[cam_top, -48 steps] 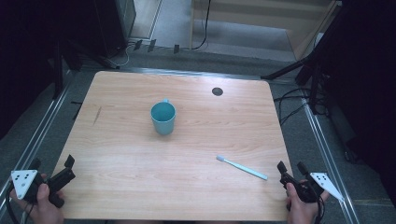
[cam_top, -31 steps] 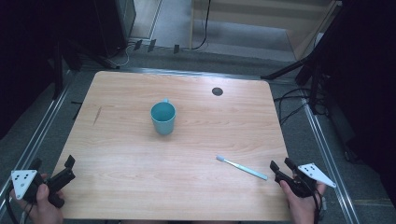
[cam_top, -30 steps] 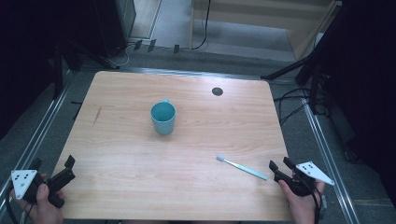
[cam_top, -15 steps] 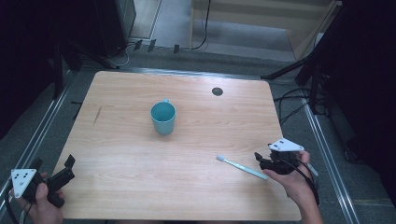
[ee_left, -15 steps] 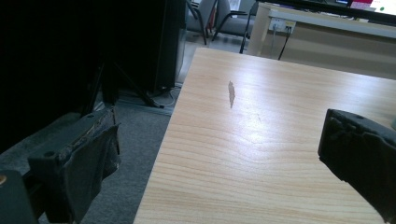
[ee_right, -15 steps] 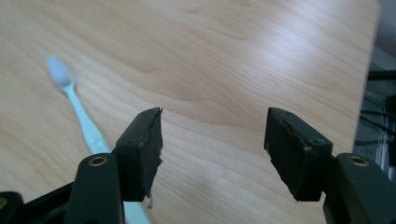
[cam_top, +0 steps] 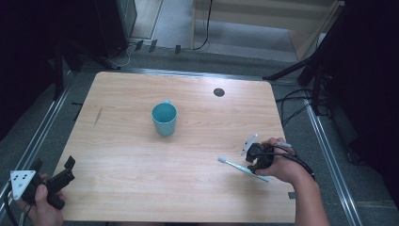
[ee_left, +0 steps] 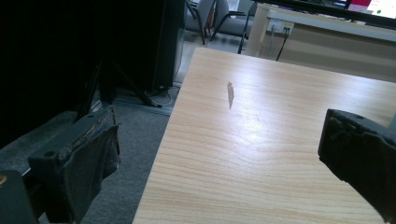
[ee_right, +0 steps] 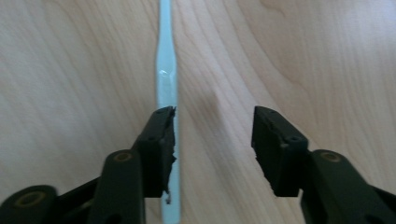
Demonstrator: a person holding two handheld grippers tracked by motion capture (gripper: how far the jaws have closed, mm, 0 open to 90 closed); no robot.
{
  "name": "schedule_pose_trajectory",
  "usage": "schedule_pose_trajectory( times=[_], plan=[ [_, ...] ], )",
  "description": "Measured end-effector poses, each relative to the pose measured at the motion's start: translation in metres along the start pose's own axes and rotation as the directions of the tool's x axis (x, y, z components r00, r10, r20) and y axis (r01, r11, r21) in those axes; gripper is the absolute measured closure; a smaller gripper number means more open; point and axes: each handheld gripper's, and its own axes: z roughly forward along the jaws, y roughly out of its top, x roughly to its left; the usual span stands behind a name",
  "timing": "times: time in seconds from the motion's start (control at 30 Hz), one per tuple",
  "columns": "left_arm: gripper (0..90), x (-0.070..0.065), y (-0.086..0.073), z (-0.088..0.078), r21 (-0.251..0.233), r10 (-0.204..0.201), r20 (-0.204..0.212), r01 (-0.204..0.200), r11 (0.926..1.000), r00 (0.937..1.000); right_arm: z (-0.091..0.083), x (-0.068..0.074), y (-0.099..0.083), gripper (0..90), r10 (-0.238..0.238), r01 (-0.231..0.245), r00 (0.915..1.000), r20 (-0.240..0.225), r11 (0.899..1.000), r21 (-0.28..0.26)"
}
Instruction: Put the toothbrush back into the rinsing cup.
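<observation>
A light blue toothbrush (cam_top: 240,167) lies on the wooden table (cam_top: 117,155) at the front right, its white head toward the left. My right gripper (cam_top: 254,161) hangs over its handle, pointing down, open. In the right gripper view the toothbrush handle (ee_right: 166,70) runs straight up the frame along the inner edge of the left jaw, inside the gap of the right gripper (ee_right: 212,128). A teal cup (cam_top: 164,118) stands upright mid-table. My left gripper (cam_top: 53,165) is held open at the table's front left corner. In its own view the left gripper (ee_left: 217,158) has bare wood between wide jaws.
A small dark round hole (cam_top: 219,92) sits in the tabletop at the back right. A dark streak (cam_top: 98,116) marks the wood at the left. Metal rails (cam_top: 329,155) run along both sides of the table, with cables (cam_top: 294,101) on the floor at the right.
My right gripper has moved left from the table's front right edge onto the toothbrush handle and tipped downward. The left gripper, cup and toothbrush have stayed put.
</observation>
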Motion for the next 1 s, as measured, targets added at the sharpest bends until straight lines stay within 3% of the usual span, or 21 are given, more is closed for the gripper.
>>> schedule_pose_trajectory(
  times=[0.07,0.13,0.17,0.27,0.37,0.47,0.63,0.83,0.9,1.0],
  plan=[
    [0.0,0.0,0.0,0.0,0.001,0.0,0.001,0.0,1.0,1.0,0.0,0.0,0.006,57.1,0.027,-0.027,0.9978,-0.06,1.0,0.0],
    [0.0,0.0,0.0,0.0,0.0,-0.001,0.002,0.001,1.0,1.0,0.001,0.001,0.009,58.6,0.024,-0.024,0.9959,-0.087,1.0,-0.001],
    [0.0,0.0,0.0,0.0,0.0,-0.003,0.003,0.003,1.0,1.0,0.005,0.004,0.013,61.1,0.0,0.001,0.9933,-0.115,1.0,0.015],
    [0.0,0.0,0.0,0.0,0.001,-0.004,0.004,0.004,1.0,1.0,0.013,0.008,0.018,63.4,-0.06,0.068,0.9912,-0.118,0.996,0.058],
    [0.0,0.0,0.0,0.0,0.002,-0.002,0.005,0.002,1.0,1.0,0.018,0.009,0.023,68.3,-0.067,0.076,0.9916,-0.111,0.994,0.083],
    [0.0,0.0,0.0,0.0,0.001,-0.005,0.005,0.004,1.0,1.0,0.02,0.009,0.026,74.8,0.006,0.013,0.9904,-0.138,0.99,0.138],
    [0.0,0.0,0.0,0.001,0.005,-0.001,0.003,0.001,1.0,1.0,0.022,0.01,0.029,74.7,-0.013,0.034,0.9901,-0.14,0.988,0.151],
    [0.0,0.001,0.0,0.001,0.006,-0.002,0.004,0.002,1.0,1.0,0.027,0.009,0.029,79.3,0.002,0.023,0.99,-0.141,0.984,0.177],
    [0.0,0.001,0.0,0.001,0.007,-0.003,0.003,0.003,1.0,1.0,0.027,0.009,0.028,79.7,0.023,0.004,0.9885,-0.15,0.985,0.172],
    [0.0,0.001,0.0,0.001,0.008,-0.002,0.002,0.002,1.0,1.0,0.023,0.008,0.029,79.9,0.12,-0.088,0.9753,-0.185,0.981,0.171]
  ],
)
